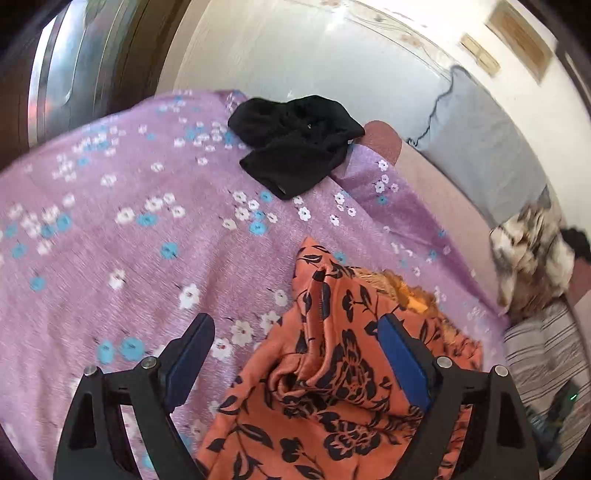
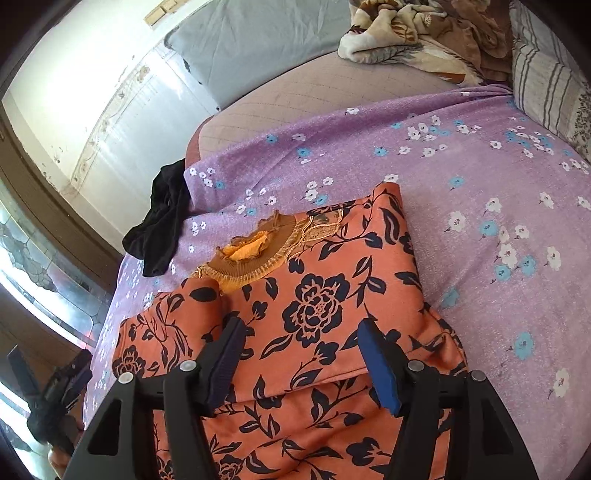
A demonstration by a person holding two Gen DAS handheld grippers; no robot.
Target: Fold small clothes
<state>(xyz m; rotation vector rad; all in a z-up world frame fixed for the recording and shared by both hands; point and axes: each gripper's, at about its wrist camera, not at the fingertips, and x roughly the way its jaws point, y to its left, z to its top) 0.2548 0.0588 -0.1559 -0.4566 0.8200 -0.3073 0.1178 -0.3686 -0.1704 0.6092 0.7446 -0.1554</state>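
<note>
An orange top with black flowers (image 2: 314,295) lies on the purple flowered sheet (image 2: 480,177), its sides folded in and its frilled collar (image 2: 251,251) toward the far side. It also shows in the left wrist view (image 1: 332,369), bunched at one edge. My left gripper (image 1: 295,332) is open, hovering over the top's left edge, holding nothing. My right gripper (image 2: 299,336) is open above the top's lower middle, holding nothing. A black garment (image 1: 295,144) lies crumpled at the sheet's far edge; it also shows in the right wrist view (image 2: 162,221).
A grey pillow (image 2: 251,40) leans on the white wall. A brown patterned blanket (image 2: 417,33) and a striped pillow (image 2: 546,81) lie at the bed's far end. The bare mattress (image 2: 280,99) shows beyond the sheet. A glass door (image 1: 70,70) stands beside the bed.
</note>
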